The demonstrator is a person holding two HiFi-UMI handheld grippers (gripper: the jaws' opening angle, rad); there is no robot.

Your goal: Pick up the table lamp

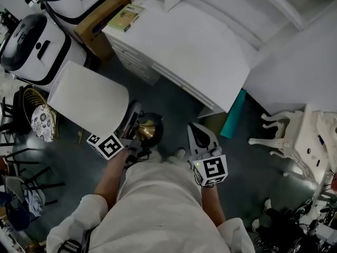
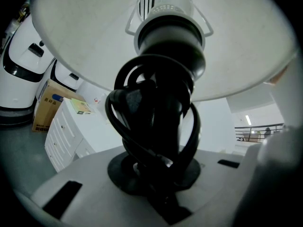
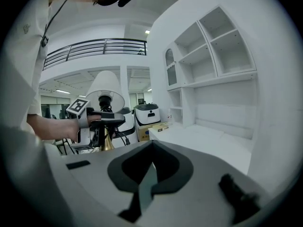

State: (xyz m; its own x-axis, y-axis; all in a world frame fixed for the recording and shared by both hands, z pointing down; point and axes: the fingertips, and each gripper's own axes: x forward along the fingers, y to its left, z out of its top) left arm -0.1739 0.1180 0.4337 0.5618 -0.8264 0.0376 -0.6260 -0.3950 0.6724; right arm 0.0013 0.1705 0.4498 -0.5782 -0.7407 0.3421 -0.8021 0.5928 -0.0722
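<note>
The table lamp has a white shade (image 1: 87, 101), a brass base (image 1: 148, 128) and a black cord coiled round its stem (image 2: 156, 112). It is off the floor and tilted, with the shade to the left in the head view. My left gripper (image 1: 131, 129) is shut on the stem just under the bulb socket (image 2: 169, 30). My right gripper (image 1: 199, 136) hovers to the right of the brass base, jaws together and nothing between them. The right gripper view shows the shade (image 3: 105, 91) and the left gripper (image 3: 102, 121) off to the left, beyond the right gripper (image 3: 151, 150).
A white desk (image 1: 195, 51) stands ahead, a book (image 1: 126, 16) at its far left corner. White shelving (image 3: 213, 51) rises behind it. Two white-and-black machines (image 1: 31, 41) and a cardboard box (image 1: 100, 16) stand at the left. A white ornate chair (image 1: 284, 136) is at the right.
</note>
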